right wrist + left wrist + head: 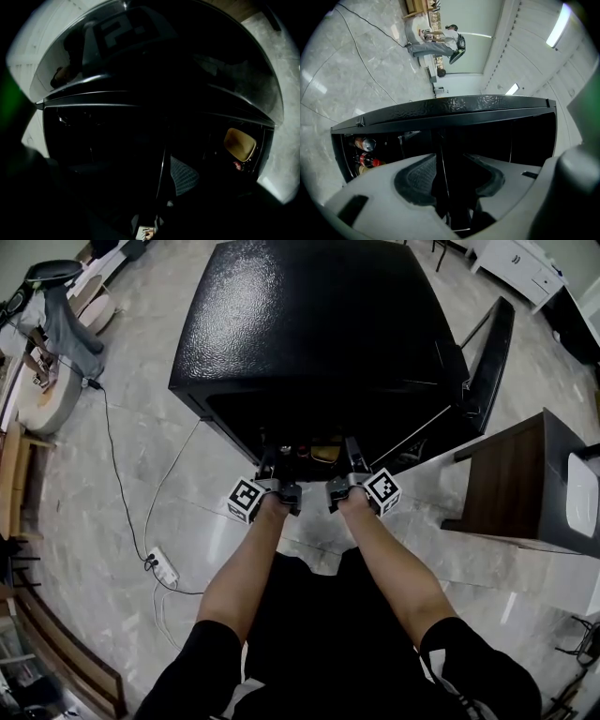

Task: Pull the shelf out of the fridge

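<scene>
Your left gripper (270,460) and right gripper (354,454) have jaws apart, straddling the shelf (440,173) edge inside the fridge (319,324). Grasp pending: clamp both, then pull level toward you.

Fridge (319,334) centre; door (487,362) open to its R. Table (511,474) R of door. Power strip (161,566) on floor (94,493), front-L. L gripper (270,470) and R gripper (352,465) side by side at fridge opening; shelf edge (443,173) btwn L jaws.
</scene>
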Demonstrator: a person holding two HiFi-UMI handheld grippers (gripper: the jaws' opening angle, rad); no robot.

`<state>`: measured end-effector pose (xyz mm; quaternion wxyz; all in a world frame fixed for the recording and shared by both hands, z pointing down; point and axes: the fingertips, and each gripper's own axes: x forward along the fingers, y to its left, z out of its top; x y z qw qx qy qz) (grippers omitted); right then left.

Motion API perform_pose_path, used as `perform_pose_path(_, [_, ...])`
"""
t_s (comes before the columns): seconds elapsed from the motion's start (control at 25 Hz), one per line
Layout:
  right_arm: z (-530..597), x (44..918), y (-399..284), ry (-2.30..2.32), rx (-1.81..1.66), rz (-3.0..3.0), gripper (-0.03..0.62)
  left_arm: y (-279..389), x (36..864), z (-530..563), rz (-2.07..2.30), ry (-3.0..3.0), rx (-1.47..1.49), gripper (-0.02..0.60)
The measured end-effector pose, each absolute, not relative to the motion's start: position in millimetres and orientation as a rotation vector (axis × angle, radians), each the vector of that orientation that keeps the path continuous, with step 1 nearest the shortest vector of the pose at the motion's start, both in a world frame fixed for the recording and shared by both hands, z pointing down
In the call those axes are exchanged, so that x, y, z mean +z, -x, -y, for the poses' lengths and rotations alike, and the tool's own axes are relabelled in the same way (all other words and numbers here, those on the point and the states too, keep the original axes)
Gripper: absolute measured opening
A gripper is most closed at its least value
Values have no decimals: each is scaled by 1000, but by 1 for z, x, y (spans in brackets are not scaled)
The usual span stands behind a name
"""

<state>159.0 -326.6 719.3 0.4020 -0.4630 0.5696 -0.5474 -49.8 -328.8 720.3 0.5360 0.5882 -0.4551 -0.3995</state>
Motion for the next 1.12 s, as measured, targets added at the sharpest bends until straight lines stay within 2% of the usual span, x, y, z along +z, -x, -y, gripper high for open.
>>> perform_pose_path(1.12, [359, 741, -171, 1183, -1326, -1374, 199, 68, 749, 362, 1124, -1313, -1009, 163])
